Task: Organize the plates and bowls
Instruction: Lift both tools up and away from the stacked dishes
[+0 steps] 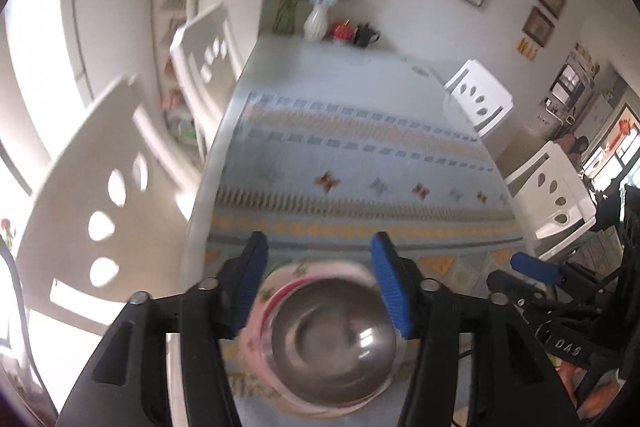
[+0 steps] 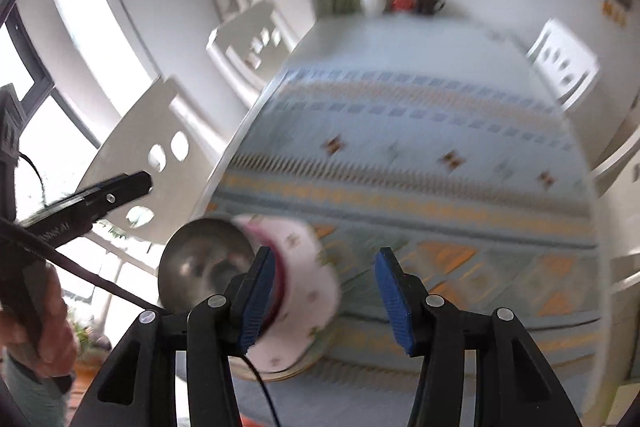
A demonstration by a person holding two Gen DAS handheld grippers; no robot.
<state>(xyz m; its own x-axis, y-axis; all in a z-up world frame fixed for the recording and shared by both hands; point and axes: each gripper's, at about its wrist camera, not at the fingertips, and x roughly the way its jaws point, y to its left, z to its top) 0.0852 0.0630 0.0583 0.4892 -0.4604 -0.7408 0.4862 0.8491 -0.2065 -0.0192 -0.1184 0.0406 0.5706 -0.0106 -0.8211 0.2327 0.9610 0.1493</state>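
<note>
A steel bowl [image 1: 334, 339] sits inside a pink-rimmed white floral bowl [image 1: 260, 311] near the front edge of the table. My left gripper [image 1: 320, 287] is open and its blue pads straddle the stacked bowls from above. In the right wrist view the steel bowl [image 2: 204, 263] and the floral bowl [image 2: 308, 291] lie low left, with a plate rim [image 2: 296, 371] showing under them. My right gripper [image 2: 326, 295] is open and empty, with its left pad in front of the floral bowl.
The table carries a patterned blue and orange cloth [image 1: 360, 163]. A white vase with flowers [image 1: 316, 21], a red pot and a black pot stand at the far end. White chairs [image 1: 92, 195] line both sides of the table.
</note>
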